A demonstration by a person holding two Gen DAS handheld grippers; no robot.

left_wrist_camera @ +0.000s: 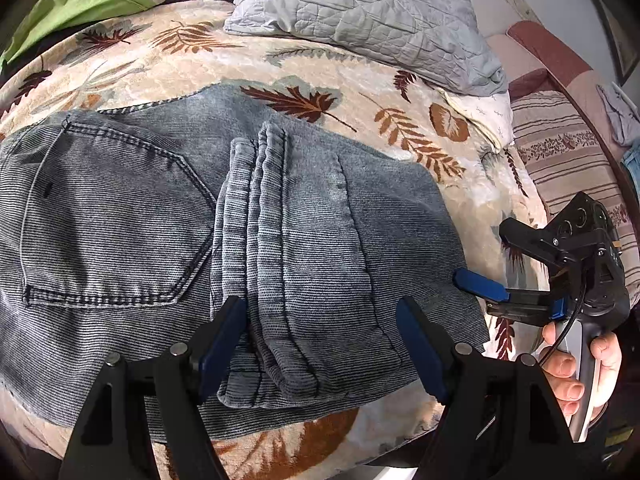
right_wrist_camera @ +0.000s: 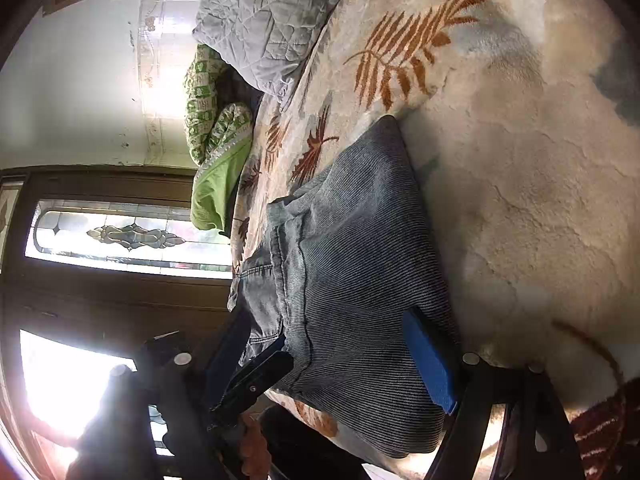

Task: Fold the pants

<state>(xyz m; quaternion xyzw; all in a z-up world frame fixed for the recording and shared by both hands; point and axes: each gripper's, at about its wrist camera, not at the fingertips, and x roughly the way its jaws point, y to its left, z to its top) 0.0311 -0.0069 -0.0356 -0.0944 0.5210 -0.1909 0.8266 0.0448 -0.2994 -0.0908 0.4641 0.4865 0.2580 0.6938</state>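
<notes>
Left claw (left_wrist_camera: pixel 320 344) hangs over the folded pants (left_wrist_camera: pixel 200 232) on the blanket (left_wrist_camera: pixel 360 80), jaws apart, nothing clamped. This view alone shows the back pocket (left_wrist_camera: pixel 108 216) and the right claw (left_wrist_camera: pixel 480 286) at the pants' edge, a hand (left_wrist_camera: pixel 580 364) on its handle.

Right claw (right_wrist_camera: pixel 332 360) straddles the pants (right_wrist_camera: pixel 360 260), jaws wide, not pinching; only here shows a window (right_wrist_camera: pixel 120 236). The fold looks nearly finished; next probably calls for gripping an edge for a last fold.

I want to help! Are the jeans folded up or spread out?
Folded. The jeans lie doubled over on the blanket, leg hems stacked over the seat.
</notes>
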